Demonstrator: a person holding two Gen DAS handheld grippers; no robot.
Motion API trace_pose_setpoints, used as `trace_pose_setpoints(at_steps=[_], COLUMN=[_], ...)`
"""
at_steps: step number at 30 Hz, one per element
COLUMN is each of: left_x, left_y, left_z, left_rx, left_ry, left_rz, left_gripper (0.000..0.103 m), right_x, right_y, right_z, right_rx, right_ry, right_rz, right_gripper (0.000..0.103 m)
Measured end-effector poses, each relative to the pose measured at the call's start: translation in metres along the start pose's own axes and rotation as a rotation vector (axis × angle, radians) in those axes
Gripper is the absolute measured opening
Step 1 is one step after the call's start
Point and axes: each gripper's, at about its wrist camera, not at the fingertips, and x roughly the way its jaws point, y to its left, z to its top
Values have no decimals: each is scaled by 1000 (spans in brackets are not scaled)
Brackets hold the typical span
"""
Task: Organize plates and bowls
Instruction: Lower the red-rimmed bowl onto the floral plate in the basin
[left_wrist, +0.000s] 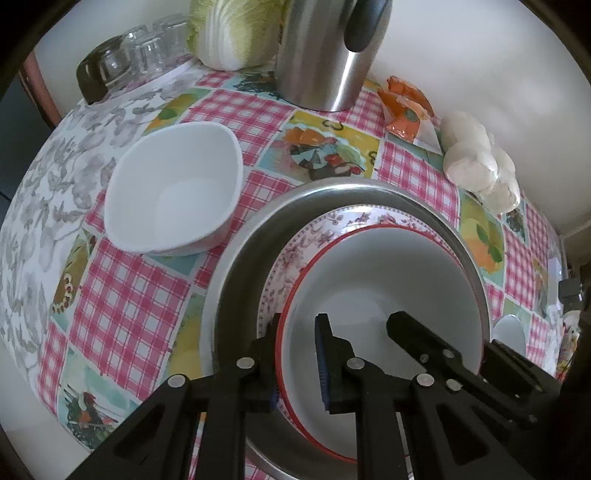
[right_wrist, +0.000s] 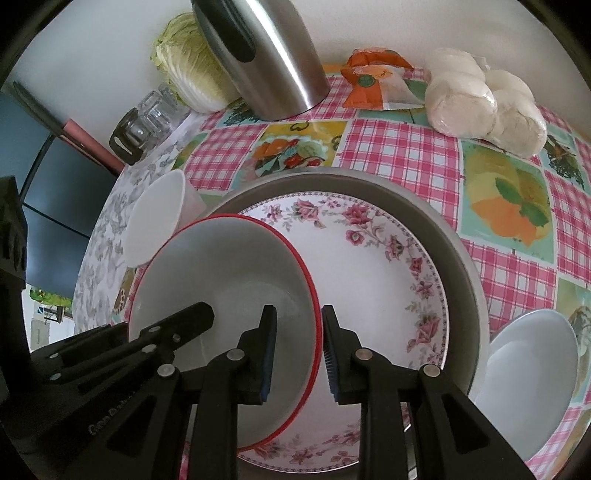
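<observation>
Only one legible mark: raised lettering along a black link (right_wrist: 110, 417) at the lower left of the right wrist view, apparently "Gen Robot", letters faint and partly in shadow. On the orange packet (right_wrist: 373, 83) at the tabletop's far edge, a round green seal with print too small to read. On the cloth's (left_wrist: 334, 125) yellow panel, dark curls resembling a 3, uncertain as numerals.

I count three bowls, namely one red-rimmed bowl (right_wrist: 221, 280), one squarish white bowl (left_wrist: 171, 188) and one small white bowl (right_wrist: 528, 373), plus one floral plate (right_wrist: 369, 266), one metal basin (right_wrist: 458, 236), one steel kettle (left_wrist: 325, 55) and one cabbage (left_wrist: 232, 33).
</observation>
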Motion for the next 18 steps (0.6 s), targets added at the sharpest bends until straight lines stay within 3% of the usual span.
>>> trace_pose_setpoints(at_steps=[18], left_x=[6], left_y=[-5], left_z=[-1], left_rx=[11], left_ry=[9], left_rz=[-6], left_gripper=[20], right_x=[-16], right_y=[-9], right_z=[1], right_rx=[17], right_ry=[-47], right_rz=[6], right_gripper=[27])
